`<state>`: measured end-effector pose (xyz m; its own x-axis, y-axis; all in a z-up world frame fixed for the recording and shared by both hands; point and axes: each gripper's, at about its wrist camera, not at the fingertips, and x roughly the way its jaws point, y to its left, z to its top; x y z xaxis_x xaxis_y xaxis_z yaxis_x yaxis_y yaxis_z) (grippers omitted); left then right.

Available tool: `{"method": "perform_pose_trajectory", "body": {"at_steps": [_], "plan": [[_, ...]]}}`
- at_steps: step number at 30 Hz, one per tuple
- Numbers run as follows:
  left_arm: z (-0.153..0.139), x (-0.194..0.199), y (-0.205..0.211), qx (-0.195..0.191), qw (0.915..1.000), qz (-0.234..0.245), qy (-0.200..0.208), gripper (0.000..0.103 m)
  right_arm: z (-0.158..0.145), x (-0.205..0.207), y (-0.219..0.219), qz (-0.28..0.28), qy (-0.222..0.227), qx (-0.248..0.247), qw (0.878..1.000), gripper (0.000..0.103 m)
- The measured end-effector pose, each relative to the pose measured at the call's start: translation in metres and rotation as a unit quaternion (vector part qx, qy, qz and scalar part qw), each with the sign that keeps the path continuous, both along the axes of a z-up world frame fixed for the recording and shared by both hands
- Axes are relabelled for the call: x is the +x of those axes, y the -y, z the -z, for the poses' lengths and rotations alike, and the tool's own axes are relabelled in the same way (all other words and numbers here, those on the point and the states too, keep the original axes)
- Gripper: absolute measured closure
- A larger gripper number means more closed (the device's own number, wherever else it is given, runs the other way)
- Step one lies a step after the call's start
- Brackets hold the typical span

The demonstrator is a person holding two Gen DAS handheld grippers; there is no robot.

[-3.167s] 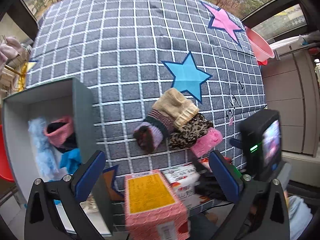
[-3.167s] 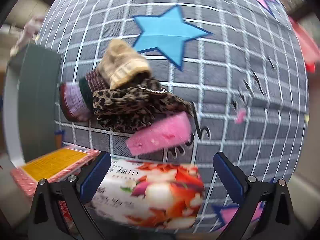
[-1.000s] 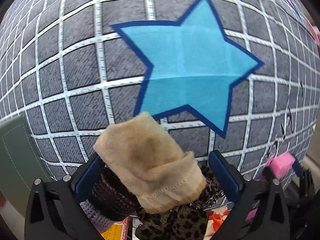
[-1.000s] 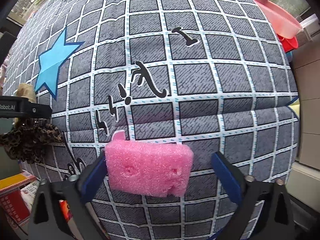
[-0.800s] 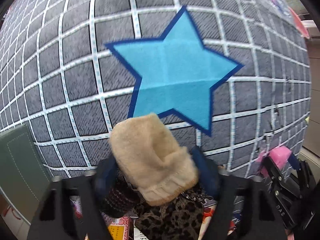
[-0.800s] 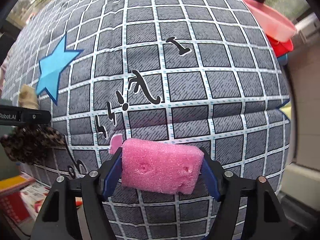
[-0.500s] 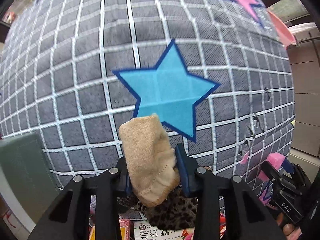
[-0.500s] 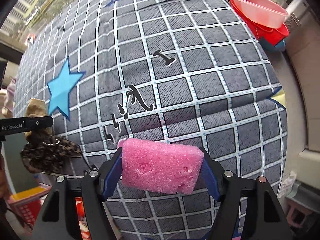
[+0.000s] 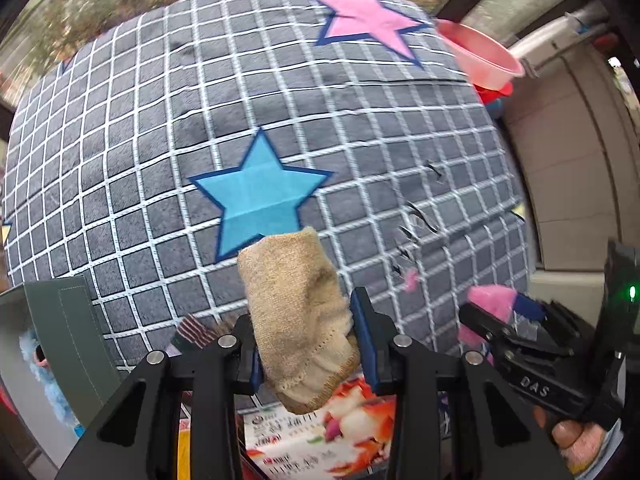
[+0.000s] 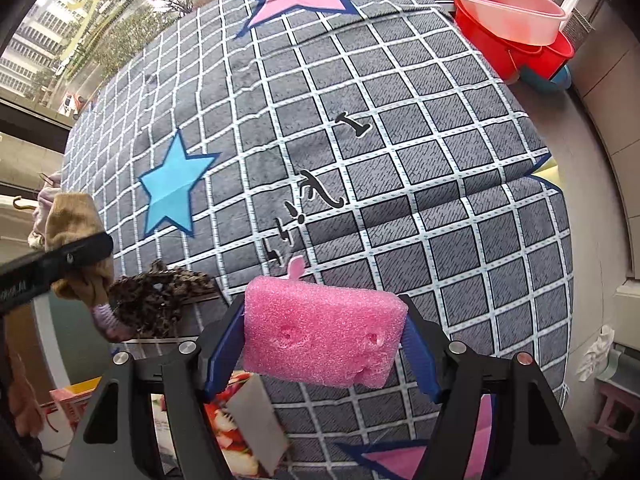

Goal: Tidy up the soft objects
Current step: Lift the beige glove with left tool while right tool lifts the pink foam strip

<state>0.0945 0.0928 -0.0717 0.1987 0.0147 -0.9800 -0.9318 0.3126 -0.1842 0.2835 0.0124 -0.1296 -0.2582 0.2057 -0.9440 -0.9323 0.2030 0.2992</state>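
Observation:
My left gripper [image 9: 306,350] is shut on a beige knit sock [image 9: 298,312] and holds it up above the grey checked bedspread [image 9: 200,100]. My right gripper [image 10: 322,350] is shut on a pink foam sponge [image 10: 320,338], also lifted off the bedspread [image 10: 400,160]. The right gripper with the sponge [image 9: 490,300] shows at the right of the left wrist view. The sock [image 10: 72,220] shows at the left of the right wrist view. A leopard-print cloth [image 10: 160,296] and a purple striped sock [image 9: 196,330] lie near the bed's front edge.
A grey-green storage box [image 9: 68,340] holding soft blue and pink items stands at the left. Printed cartons [image 9: 320,440] lie at the bed's front edge. Pink and red basins [image 10: 516,28] sit at the back right. A wall runs along the right.
Both grippers closed on their objects about a second ago and have since lifted and pulled back from the bedspread. The sock left the pile; the sponge rose off the bed.

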Motion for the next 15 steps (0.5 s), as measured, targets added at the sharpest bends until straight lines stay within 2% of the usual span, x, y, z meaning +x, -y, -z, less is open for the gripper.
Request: {"method": "perform_pose_trajectory", "body": {"at_steps": [1, 2, 7, 15], "plan": [[-0.003, 0.000, 0.004, 0.004, 0.9999, 0.009, 0.002, 0.063, -0.005, 0.001, 0.004, 0.001, 0.000, 0.003, 1.000, 0.030], [0.009, -0.004, 0.012, 0.007, 0.9999, 0.015, 0.003, 0.063, -0.011, 0.003, 0.009, 0.000, -0.001, 0.005, 1.000, 0.030], [-0.004, 0.003, 0.038, 0.027, 0.9982, 0.049, 0.020, 0.063, -0.032, -0.005, 0.024, -0.005, 0.003, 0.017, 1.000, 0.030], [-0.024, -0.003, 0.064, 0.050, 0.9959, 0.064, 0.041, 0.063, -0.056, -0.023, 0.042, -0.012, 0.009, 0.027, 1.000, 0.030]]}}
